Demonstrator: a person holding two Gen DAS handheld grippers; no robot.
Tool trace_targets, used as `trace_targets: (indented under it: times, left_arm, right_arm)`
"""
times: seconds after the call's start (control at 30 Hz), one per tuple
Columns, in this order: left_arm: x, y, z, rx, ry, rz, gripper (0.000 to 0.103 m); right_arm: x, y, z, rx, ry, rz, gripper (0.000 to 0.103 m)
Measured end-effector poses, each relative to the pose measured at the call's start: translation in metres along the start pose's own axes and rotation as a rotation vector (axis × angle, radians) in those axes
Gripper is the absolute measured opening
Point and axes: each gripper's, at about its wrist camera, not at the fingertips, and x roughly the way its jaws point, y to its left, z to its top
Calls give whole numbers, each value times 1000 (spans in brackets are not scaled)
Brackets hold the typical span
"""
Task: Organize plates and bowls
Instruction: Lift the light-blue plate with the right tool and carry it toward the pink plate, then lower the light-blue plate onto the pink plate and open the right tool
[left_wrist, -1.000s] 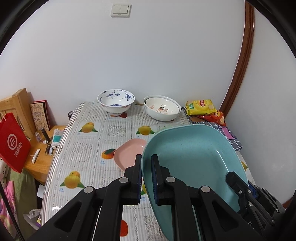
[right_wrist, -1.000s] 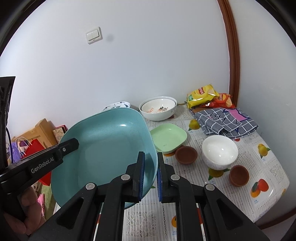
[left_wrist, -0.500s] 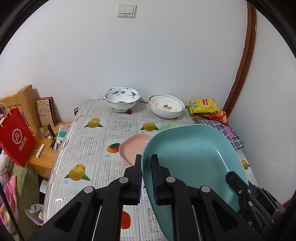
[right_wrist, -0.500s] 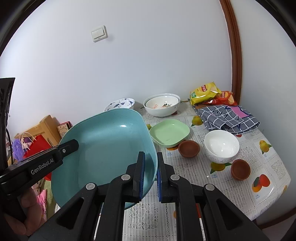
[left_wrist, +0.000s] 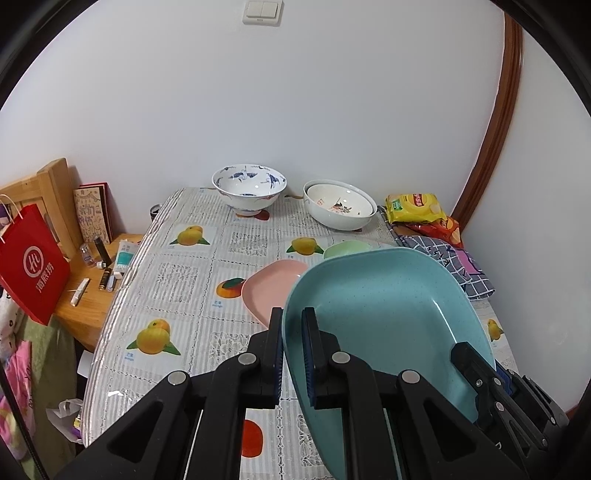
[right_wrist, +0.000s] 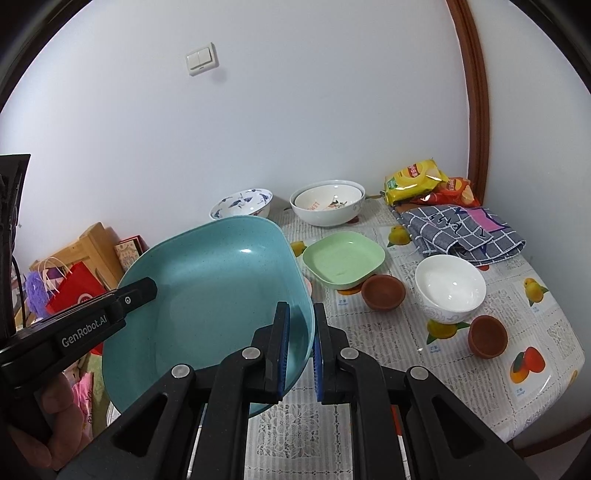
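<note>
Teal speckled squarish plate (left_wrist: 388, 306) hangs above the table (left_wrist: 177, 280), left gripper (left_wrist: 291, 332) and right gripper (right_wrist: 300, 332) jaws each clenched on opposite rims.

Table (right_wrist: 384, 354) (fruit-print cloth) bears bowls (right_wrist: 450, 287), plates (right_wrist: 343, 258), snacks (right_wrist: 412, 181).

The left gripper (left_wrist: 292, 343) clamps the near rim of a teal plate (left_wrist: 380, 310), held tilted above the table (left_wrist: 192, 273). A pink plate (left_wrist: 269, 288) lies partly behind it. Two bowls, a blue-patterned bowl (left_wrist: 249, 186) and a white bowl (left_wrist: 340, 203), stand by the wall.
</note>
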Motion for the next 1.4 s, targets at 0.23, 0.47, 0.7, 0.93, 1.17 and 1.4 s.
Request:
trace_targets:
  times: [0.23, 0.47, 0.7, 0.93, 1.17, 1.4]
  left_arm:
    - [19, -3, 2, -5, 27, 1, 9]
    - [45, 3, 14, -16, 63, 9, 9]
    - [65, 20, 35, -53, 64, 28, 10]
    - [86, 30, 54, -80, 63, 39, 9]
    - [122, 37, 57, -91, 102, 42, 10]
    - [161, 48, 46, -106, 169, 59, 9]
  right_arm:
    - [17, -5, 3, -1, 28, -9, 11]
    - [44, -7, 15, -3, 55, -6, 11]
    - [73, 4, 35, -26, 74, 19, 11]
    - [104, 12, 58, -61, 80, 34, 11]
    - [139, 13, 64, -79, 102, 33, 11]
    - [180, 10, 53, -80, 171, 38, 11]
